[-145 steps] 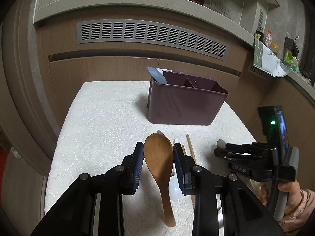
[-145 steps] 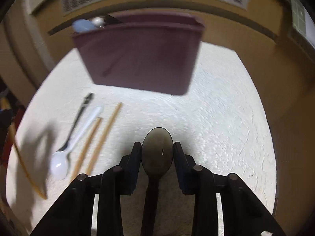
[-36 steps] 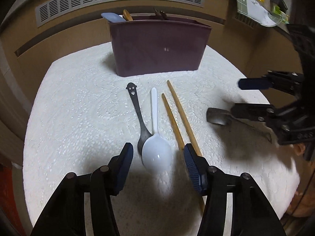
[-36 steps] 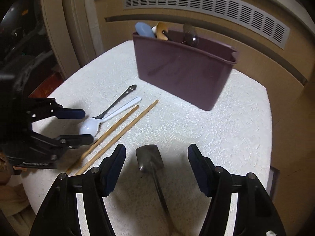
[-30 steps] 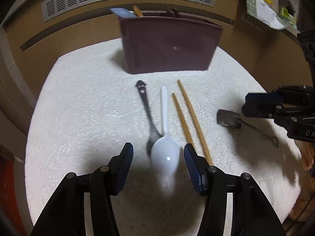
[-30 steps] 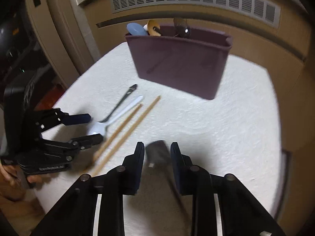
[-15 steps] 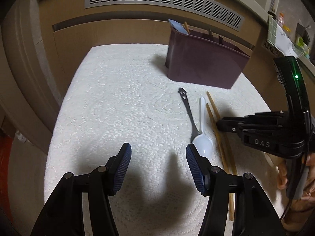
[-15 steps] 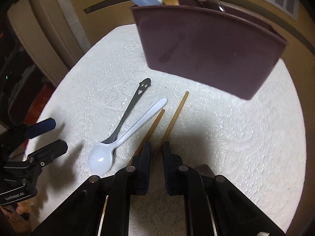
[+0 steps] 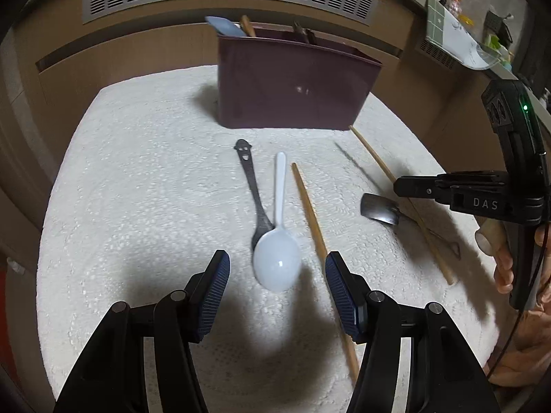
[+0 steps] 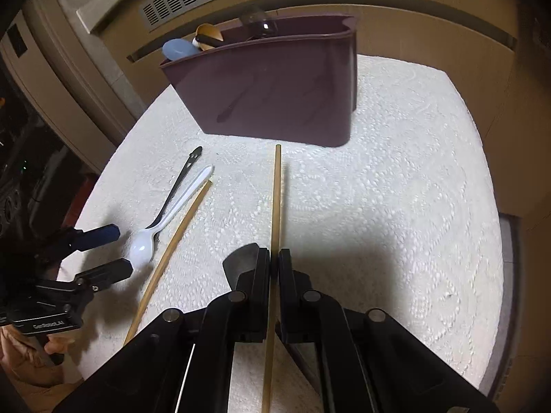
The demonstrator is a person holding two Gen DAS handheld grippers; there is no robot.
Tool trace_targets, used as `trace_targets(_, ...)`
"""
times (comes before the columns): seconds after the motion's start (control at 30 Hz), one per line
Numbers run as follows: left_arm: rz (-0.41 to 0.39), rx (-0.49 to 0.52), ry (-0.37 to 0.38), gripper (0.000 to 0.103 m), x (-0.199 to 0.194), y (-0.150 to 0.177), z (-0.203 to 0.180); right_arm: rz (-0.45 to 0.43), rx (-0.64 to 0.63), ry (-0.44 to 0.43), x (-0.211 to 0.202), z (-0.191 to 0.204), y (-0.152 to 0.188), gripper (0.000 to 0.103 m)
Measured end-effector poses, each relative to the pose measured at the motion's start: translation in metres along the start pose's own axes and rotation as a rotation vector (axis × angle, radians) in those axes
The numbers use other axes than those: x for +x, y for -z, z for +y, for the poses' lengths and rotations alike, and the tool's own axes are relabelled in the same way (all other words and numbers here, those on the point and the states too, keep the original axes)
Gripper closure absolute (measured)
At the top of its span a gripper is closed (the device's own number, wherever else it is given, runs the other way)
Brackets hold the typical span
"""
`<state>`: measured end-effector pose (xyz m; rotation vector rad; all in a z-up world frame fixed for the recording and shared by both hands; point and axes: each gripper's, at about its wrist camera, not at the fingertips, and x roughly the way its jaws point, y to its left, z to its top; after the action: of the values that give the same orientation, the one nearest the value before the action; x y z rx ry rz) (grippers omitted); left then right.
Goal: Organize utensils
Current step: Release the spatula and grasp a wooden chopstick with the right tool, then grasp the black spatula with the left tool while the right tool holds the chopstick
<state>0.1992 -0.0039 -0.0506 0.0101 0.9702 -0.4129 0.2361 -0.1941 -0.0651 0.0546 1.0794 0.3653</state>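
the right gripper has its fingers clenched on one wooden chopstick, whose tip points at the maroon utensil holder on the white surface. the left gripper hangs with fingers spread wide over the white plastic spoon, which lies in front of the holder beside a dark metal spoon and the second chopstick.

Wooden chopstick — raised; clamped
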Motion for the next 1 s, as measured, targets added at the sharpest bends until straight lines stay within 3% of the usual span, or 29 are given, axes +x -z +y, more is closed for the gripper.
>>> trace_targets(0.13,0.011,0.013,0.001,0.044,0.002,0.001,-0.008,0.005,0.027,-0.028,-0.005,-0.015,0.001,0.099)
trace_targets(0.4,0.026,0.056,0.037,0.044,0.0,0.004,-0.025,0.031,0.009,0.033,-0.002,-0.029,0.009,0.099)
trace_targets(0.53,0.035,0.065,0.019,0.044,0.003,0.006,-0.03,0.022,-0.039,0.041,-0.013,-0.028,0.019,0.093)
trace_targets(0.6,0.038,0.059,0.006,0.044,0.004,0.006,-0.028,0.023,-0.073,0.054,-0.018,-0.027,0.025,0.072)
trace_targets(0.67,0.038,0.044,-0.009,0.044,0.005,0.006,-0.024,0.017,-0.11,0.119,-0.02,-0.022,0.035,0.058)
trace_targets(0.73,0.04,0.026,-0.008,0.044,0.006,0.007,-0.021,0.02,-0.148,0.187,-0.018,-0.018,0.045,0.055)
trace_targets(0.83,0.037,0.014,-0.006,0.044,0.004,0.01,-0.019,0.014,-0.141,0.21,-0.02,-0.014,0.054,0.049)
trace_targets(0.9,0.038,0.01,-0.011,0.044,0.003,0.01,-0.018,0.03,-0.126,0.134,-0.022,-0.007,0.059,0.04)
trace_targets(1.0,0.043,-0.006,0.013,0.044,0.001,0.009,-0.021,0.037,-0.103,-0.011,-0.027,0.002,0.062,0.037)
